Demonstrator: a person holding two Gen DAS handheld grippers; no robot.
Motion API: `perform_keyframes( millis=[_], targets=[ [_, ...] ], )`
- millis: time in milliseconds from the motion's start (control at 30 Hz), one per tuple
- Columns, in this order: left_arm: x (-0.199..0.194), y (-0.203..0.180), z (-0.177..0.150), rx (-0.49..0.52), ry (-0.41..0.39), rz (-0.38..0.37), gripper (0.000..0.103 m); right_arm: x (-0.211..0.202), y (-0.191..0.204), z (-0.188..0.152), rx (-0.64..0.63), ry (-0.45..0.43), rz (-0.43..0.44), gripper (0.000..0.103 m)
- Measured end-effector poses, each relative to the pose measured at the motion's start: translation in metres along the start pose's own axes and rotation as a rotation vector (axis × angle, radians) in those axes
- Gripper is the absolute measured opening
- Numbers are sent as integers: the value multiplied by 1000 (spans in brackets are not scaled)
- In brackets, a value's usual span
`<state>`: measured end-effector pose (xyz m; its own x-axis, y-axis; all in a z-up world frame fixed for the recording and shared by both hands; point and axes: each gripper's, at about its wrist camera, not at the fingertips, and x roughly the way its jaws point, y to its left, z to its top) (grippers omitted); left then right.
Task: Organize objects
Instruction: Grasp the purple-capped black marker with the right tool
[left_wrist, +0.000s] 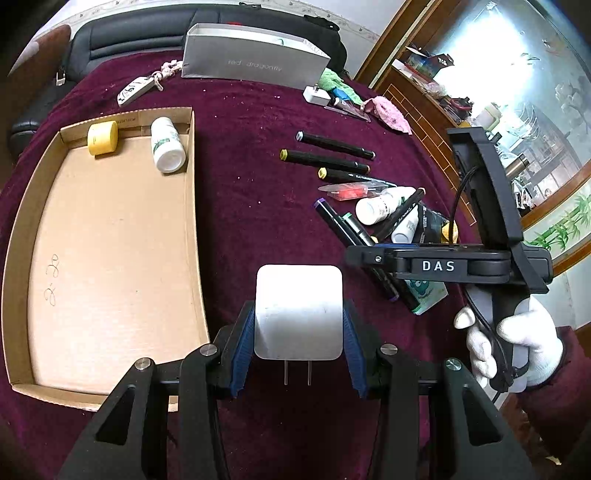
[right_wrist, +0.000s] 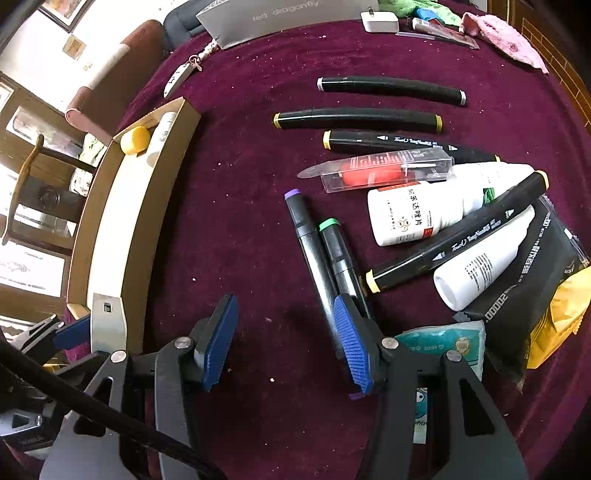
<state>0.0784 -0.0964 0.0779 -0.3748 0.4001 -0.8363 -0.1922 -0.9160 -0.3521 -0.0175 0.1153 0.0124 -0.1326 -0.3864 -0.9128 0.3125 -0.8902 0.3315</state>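
Note:
My left gripper (left_wrist: 298, 314) is shut on a white plug charger (left_wrist: 298, 295), prongs pointing back at the camera, just right of the cardboard tray (left_wrist: 110, 236). In the tray's far end lie a yellow round tub (left_wrist: 102, 137) and a white bottle (left_wrist: 167, 144). My right gripper (right_wrist: 284, 343) stands open above bare cloth with nothing between its pads. Its right finger (right_wrist: 351, 347) overlaps a purple-capped marker (right_wrist: 308, 240) and a green-capped marker (right_wrist: 338, 251). Several more black markers, white bottles (right_wrist: 410, 214) and a clear case with red contents (right_wrist: 384, 171) lie beyond.
A dark red cloth (left_wrist: 243, 206) covers the table. A grey box (left_wrist: 255, 59), a second white charger (left_wrist: 316, 95), a pink cloth (left_wrist: 389, 112) and a key fob (left_wrist: 135, 89) lie at the far edge. Black and teal packets (right_wrist: 517, 295) sit at the right. A gloved hand (left_wrist: 517, 343) holds the right gripper's handle.

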Motion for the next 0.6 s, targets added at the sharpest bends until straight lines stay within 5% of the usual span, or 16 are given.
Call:
perform_keyframes(
  millis=[200,333,400,467,600],
  targets=[
    [6,2,0,-2,18,-7,39,15,-4,2,2,26,-21,46],
    [8,1,-1,1,25,-10,39,22,13,5,-76,41,-136,44],
    [8,1,-1,3,24,-10,39,25,21,3,-111,39,-210,38],
    [7,1,0,4,20,-9,39,26,24,1,-130,36,-280,21],
    [3,7,-1,-10,14,-2,39,22,13,3,-81,44,-246,12]
  ],
)
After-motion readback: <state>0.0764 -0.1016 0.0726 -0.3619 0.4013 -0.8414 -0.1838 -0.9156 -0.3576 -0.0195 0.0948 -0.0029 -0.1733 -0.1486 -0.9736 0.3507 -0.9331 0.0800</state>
